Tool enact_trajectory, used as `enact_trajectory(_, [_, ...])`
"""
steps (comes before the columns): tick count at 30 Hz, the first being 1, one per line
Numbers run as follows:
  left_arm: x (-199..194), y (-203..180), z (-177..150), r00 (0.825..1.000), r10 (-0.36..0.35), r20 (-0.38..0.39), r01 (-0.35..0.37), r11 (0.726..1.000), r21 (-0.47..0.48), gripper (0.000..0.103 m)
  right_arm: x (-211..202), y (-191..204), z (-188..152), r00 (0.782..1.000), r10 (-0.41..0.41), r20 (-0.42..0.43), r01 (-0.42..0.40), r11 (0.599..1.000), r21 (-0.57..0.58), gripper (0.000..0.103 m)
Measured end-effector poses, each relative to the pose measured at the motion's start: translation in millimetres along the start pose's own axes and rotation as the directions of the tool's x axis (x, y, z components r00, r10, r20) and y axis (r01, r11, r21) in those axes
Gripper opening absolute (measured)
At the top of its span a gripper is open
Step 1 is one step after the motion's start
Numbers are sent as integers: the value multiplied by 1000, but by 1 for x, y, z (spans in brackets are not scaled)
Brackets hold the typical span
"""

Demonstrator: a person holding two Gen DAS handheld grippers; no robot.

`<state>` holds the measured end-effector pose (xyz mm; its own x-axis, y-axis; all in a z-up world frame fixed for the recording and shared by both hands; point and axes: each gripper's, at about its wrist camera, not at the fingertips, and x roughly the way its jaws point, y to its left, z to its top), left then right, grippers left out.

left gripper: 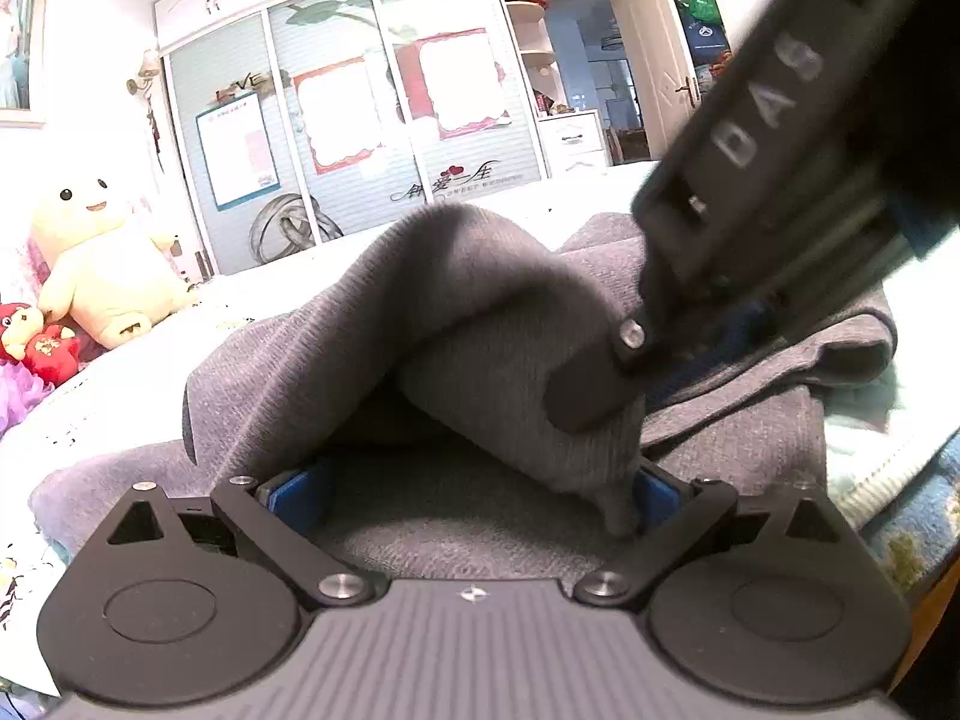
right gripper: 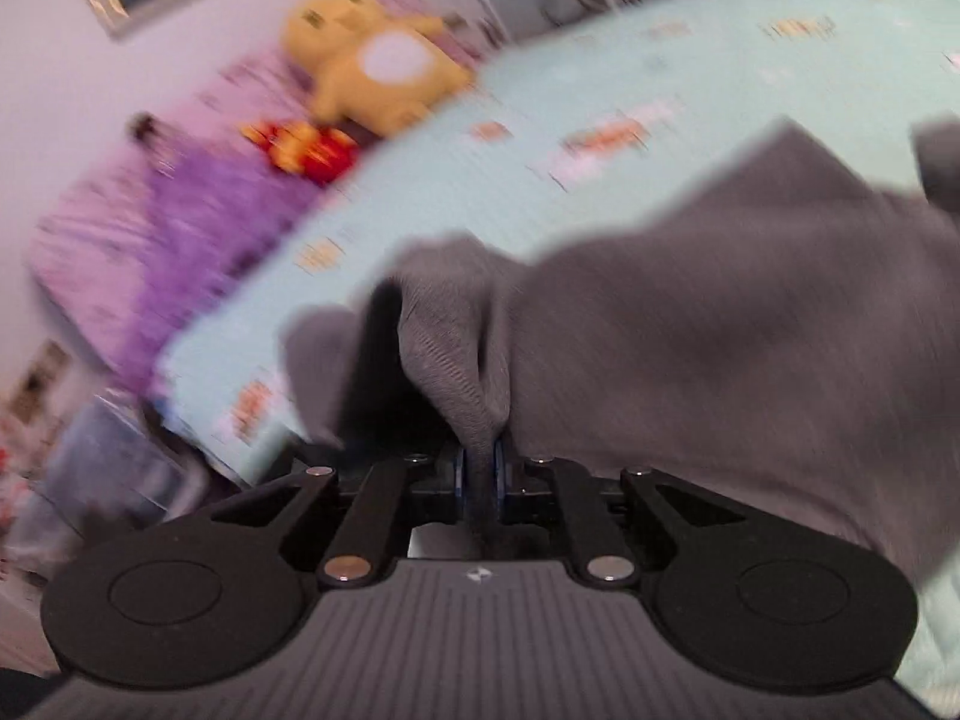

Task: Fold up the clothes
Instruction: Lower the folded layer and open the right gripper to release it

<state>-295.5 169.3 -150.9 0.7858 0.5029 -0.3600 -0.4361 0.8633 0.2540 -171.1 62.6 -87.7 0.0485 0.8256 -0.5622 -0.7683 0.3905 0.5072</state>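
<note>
Right wrist view shows the right tongs (right gripper: pixel 478 468) clamped on a pinched ridge of the grey garment (right gripper: pixel 690 360), lifting it off the bed (right gripper: pixel 540 180) for folding; left tongs (left gripper: pixel 474 498) gape wide, cloth edge brushing the 3 o'clock pad (left gripper: pixel 654 495).

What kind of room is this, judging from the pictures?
Most likely a bedroom: a bed with a pale sheet, a wardrobe with sliding doors, and plush toys beside the grey garment.
</note>
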Motion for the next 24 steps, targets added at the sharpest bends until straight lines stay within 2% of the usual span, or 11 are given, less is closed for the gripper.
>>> enact_trajectory(1, [-1,1,1,1000,-4,-1,4,1000,-5,101,-2,-2,-4,1000,-7,-2,7,1000,14,18])
enact_trajectory(3, [-1,3,4,1000,-15,-8,15,1000,-23,101,-16,-3,-8,999,19,34,-20,999,29,41])
enact_trajectory(5, [-3,5,8,999,-31,-9,31,998,-50,101,-34,-6,-8,995,24,97,-27,999,35,54])
enact_trajectory(6, [-5,6,11,999,-41,-3,40,997,-63,101,-43,-9,-10,992,18,122,-24,999,47,58])
enact_trajectory(10, [-7,2,20,993,-114,-22,112,990,-91,101,-65,-34,-15,980,-30,197,6,993,118,60])
enact_trajectory(16, [-3,-8,31,975,-214,-52,210,974,-83,101,-69,-69,-35,980,-78,185,37,976,214,60])
enact_trajectory(20, [8,-28,30,970,-221,-103,214,974,-77,101,-69,-75,-41,978,-69,198,24,975,221,60])
enact_trajectory(24, [15,-29,30,967,-198,-159,191,980,-59,101,-65,-79,-42,974,-53,219,1,973,229,60])
